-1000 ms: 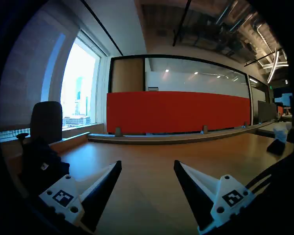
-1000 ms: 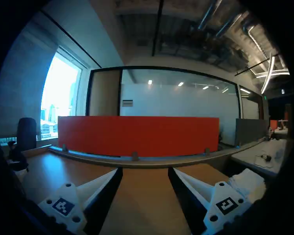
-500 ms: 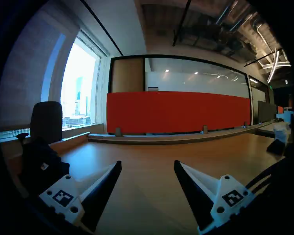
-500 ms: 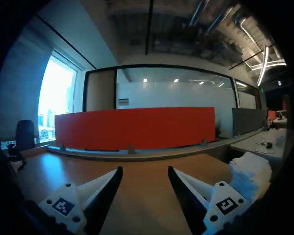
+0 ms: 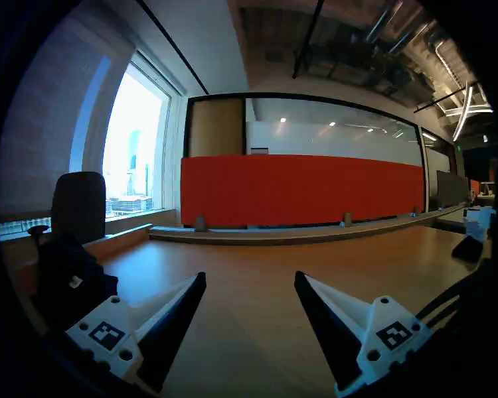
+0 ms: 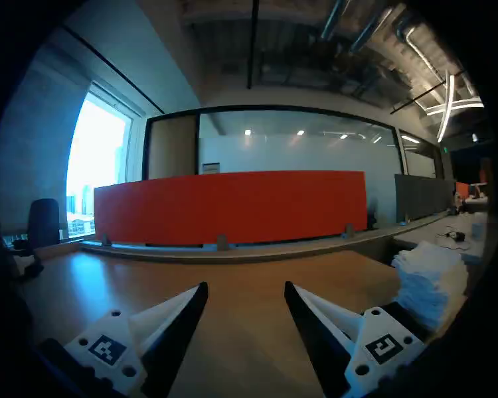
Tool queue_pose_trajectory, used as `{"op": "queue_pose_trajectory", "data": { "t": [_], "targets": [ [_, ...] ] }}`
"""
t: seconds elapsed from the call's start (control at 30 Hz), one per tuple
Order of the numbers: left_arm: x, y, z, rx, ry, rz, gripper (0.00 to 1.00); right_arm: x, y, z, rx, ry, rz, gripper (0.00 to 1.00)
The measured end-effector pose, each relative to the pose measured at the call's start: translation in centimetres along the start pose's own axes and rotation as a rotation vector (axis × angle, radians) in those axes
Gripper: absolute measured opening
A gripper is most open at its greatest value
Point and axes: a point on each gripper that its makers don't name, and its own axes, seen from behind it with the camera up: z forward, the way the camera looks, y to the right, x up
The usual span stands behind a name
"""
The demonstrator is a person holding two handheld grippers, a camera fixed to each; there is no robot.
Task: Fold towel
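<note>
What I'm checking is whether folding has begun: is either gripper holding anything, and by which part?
Nothing is held. The left gripper and the right gripper stand open over the table; the towel stack lies apart, untouched.

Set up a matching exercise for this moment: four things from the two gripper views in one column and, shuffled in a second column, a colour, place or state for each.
Things
1. stack of towels
2. divider panel
3. office chair
4. right hand-held gripper

Descriptions
A. open, holding nothing
B. red, standing along the far edge of the table
C. white, at the right of the right gripper view
D. dark, beside the window

Pairs: 1-C, 2-B, 3-D, 4-A
</note>
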Motion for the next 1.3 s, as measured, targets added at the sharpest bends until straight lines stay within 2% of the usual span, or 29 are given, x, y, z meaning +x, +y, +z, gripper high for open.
{"op": "queue_pose_trajectory", "data": {
  "t": [0.7,1.3],
  "targets": [
    [0.1,0.0,0.0,0.0,0.001,-0.001,0.99,-2.1,-0.4,0.0,0.015,-0.01,-0.009,0.89],
    [0.0,0.0,0.0,0.0,0.001,-0.001,0.99,-2.1,-0.9,0.1,0.022,-0.015,-0.039,0.89]
  ]
}}
